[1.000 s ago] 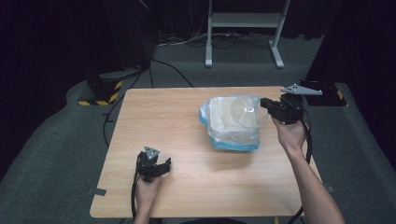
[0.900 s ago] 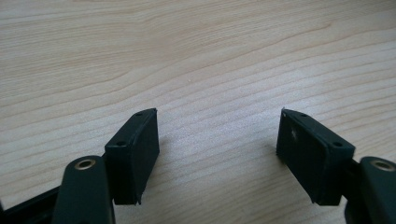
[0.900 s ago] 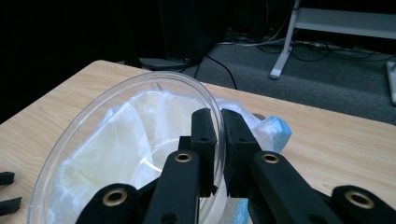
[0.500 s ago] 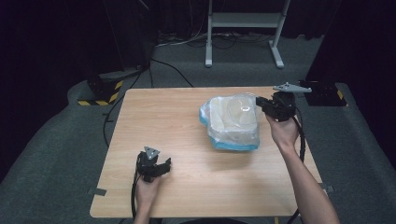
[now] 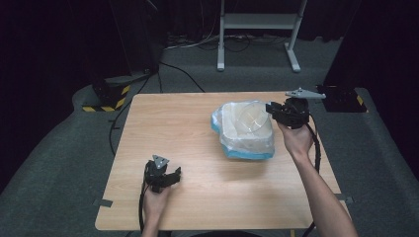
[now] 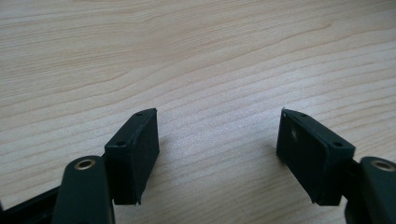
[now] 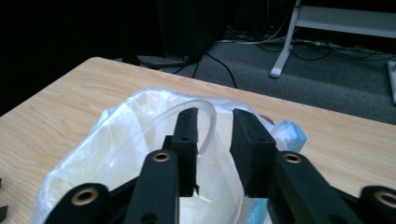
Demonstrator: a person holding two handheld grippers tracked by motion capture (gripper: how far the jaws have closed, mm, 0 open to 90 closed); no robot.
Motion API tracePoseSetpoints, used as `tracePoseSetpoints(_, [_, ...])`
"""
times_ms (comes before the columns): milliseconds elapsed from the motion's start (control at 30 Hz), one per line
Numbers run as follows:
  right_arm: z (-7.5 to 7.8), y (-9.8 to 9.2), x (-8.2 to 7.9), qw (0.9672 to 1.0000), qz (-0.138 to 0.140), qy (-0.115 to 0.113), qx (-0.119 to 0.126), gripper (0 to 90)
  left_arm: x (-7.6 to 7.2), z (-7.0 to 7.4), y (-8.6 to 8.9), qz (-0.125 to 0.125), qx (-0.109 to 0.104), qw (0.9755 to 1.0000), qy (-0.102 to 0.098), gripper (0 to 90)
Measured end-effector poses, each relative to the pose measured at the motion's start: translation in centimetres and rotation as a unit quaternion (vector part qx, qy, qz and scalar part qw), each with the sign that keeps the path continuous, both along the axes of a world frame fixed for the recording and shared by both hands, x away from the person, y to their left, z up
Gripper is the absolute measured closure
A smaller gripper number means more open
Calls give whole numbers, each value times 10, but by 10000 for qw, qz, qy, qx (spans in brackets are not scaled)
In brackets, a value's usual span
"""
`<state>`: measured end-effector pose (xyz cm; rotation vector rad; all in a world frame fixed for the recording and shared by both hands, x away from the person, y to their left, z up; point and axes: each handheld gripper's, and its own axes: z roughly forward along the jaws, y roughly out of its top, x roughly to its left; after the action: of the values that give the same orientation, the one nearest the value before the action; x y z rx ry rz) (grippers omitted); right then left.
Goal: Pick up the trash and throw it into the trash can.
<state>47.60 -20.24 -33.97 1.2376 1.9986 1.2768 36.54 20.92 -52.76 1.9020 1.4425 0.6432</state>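
Clear plastic wraps the thing in hand: a bag with a pale, bowl-like shape inside and a blue edge along its near side. It lies on the right half of the light wooden table, somewhat toward the far edge. In the right gripper view the bag bulges up in front of the jaws, and a curved transparent rim rises out of it, with a bit of blue showing at the bag's right.

At the bag's right, far corner sits the right gripper, held in a hand whose forearm comes in from the near right. Its jaws have just been opening — they now stand a modest way apart, and the gap between them shows film and rim behind it. The left jaw lies right at the transparent rim, but the pads do not press on anything; whether that jaw actually touches the rim I cannot tell.

Near the table's near edge, left of centre and well apart from the bag, rests the left gripper, gripped by the other hand. Its jaws stand wide open over bare wood grain — with nothing between them.

A cable trails from each gripper toward the near side.
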Motion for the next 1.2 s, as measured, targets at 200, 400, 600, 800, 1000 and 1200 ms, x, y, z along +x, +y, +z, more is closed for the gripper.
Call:
tracePoseSetpoints(200, [0,-4,-5,9998,-24,-165,136,577,0,0,0,-3,11,10000,0,294])
tracePoseSetpoints(400, [0,-11,-11,9995,-39,-259,173,536,0,0,0,-2,4,10000,1,293])
tracePoseSetpoints(600, [3,-18,-18,9991,-4,-363,213,528,0,0,0,-2,5,10000,1,293])
tracePoseSetpoints(800, [6,-25,-28,9986,29,-464,268,523,0,0,0,-2,4,10000,0,293])
tracePoseSetpoints(1000, [7,-33,-37,9979,109,-535,352,510,0,0,0,-2,6,10000,1,293])
tracePoseSetpoints(1200, [6,-42,-45,9974,106,-579,404,505,0,0,0,-1,4,10000,0,293])
